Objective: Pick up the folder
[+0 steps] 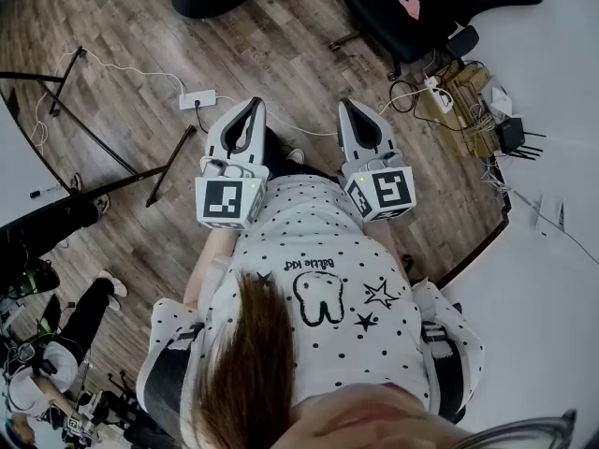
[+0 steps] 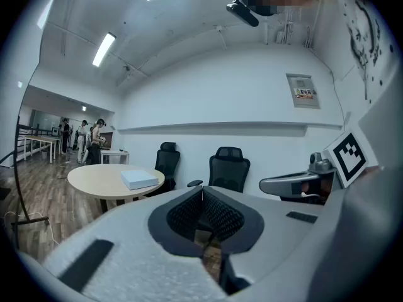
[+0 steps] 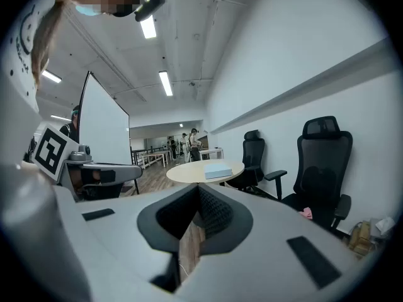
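I have both tools level in front of my white, black-dotted shirt (image 1: 309,241), side by side and a little apart over the brown wooden plank floor (image 1: 140,64). The grey two-jaw left gripper (image 1: 254,103) has its black ribbed pads pressed together with nothing between them, and its own view shows the tips meeting in one seam. The grey two-jaw right gripper (image 1: 347,105) is the same: pads together, empty, with only floor showing through the gap behind the tips. The pale blue-white, flat rectangular folder (image 2: 139,179) lies on the round beige table (image 2: 94,182), toward the edge nearest the two black high-backed office chairs (image 2: 229,169) that stand against the white wall. It is well apart from both grippers. From the left gripper view it sits to the left of the jaw tips, and from the right gripper view it sits just above and to the right of them. A white power strip (image 1: 197,99) with its cable lies on the floor ahead of the left gripper. Several people (image 2: 94,138) stand far back in the open room beyond the table.
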Available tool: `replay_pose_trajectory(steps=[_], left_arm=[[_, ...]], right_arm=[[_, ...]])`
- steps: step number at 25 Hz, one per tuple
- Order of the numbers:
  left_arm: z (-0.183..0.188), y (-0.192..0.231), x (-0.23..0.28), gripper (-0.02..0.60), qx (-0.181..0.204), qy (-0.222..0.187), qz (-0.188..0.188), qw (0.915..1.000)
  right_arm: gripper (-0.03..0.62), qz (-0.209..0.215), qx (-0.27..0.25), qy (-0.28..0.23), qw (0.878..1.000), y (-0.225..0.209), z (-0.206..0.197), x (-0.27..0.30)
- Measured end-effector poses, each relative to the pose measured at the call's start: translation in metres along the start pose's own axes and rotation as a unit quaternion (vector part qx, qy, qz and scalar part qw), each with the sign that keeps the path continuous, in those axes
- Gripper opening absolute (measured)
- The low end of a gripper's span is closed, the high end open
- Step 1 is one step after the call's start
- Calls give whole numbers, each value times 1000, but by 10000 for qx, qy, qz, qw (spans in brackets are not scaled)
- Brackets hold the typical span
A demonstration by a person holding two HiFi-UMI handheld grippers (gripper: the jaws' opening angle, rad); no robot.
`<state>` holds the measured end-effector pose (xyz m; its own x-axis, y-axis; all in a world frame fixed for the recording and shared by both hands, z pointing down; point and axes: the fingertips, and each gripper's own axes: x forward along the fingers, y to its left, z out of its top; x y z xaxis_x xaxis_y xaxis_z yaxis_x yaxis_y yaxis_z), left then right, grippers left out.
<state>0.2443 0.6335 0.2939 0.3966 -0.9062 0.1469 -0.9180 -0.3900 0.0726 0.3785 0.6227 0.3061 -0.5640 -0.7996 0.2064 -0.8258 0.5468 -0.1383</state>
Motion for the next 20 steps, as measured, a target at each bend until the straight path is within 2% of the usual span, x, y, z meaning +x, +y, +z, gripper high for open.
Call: replay_pose_trajectory(steps=[14,20], left_arm=[[-6,26,-10,18,-103,-60,47,9999],[-4,41,5,18,-197,-86,6,9998]], right_arm=[[5,34,-134,161,9998,19,-7,17],[6,156,26,136,9998,21,-7,34]])
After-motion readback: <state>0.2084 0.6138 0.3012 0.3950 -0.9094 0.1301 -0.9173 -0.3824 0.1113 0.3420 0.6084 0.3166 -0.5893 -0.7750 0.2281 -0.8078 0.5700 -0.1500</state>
